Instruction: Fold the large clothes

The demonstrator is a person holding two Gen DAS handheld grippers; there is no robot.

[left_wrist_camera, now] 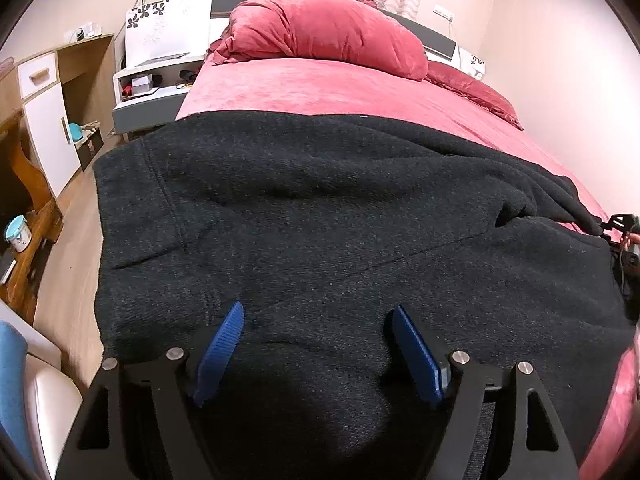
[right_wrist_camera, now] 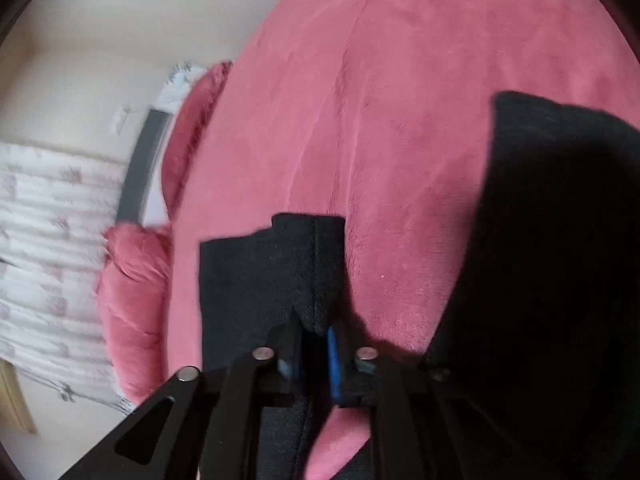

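The black garment (left_wrist_camera: pixel 320 208) lies spread across the pink bed (left_wrist_camera: pixel 320 88), its bulk straight ahead of the wide, empty left claw (left_wrist_camera: pixel 316 316), while the right claw (right_wrist_camera: pixel 316 344), nearer its right edge, pinches a cuff-like end.

soft, even indoor light, warm and pinkish, with no glare. the left wrist view is sharp; its fisheye bends the bed (left_wrist_camera: pixel 360 88) and walls, with dark corners all round. the black garment (left_wrist_camera: pixel 320 208) swallows detail. the right wrist view is motion-blurred, worst on the curtain (right_wrist_camera: pixel 48 240) at 9 o'clock.
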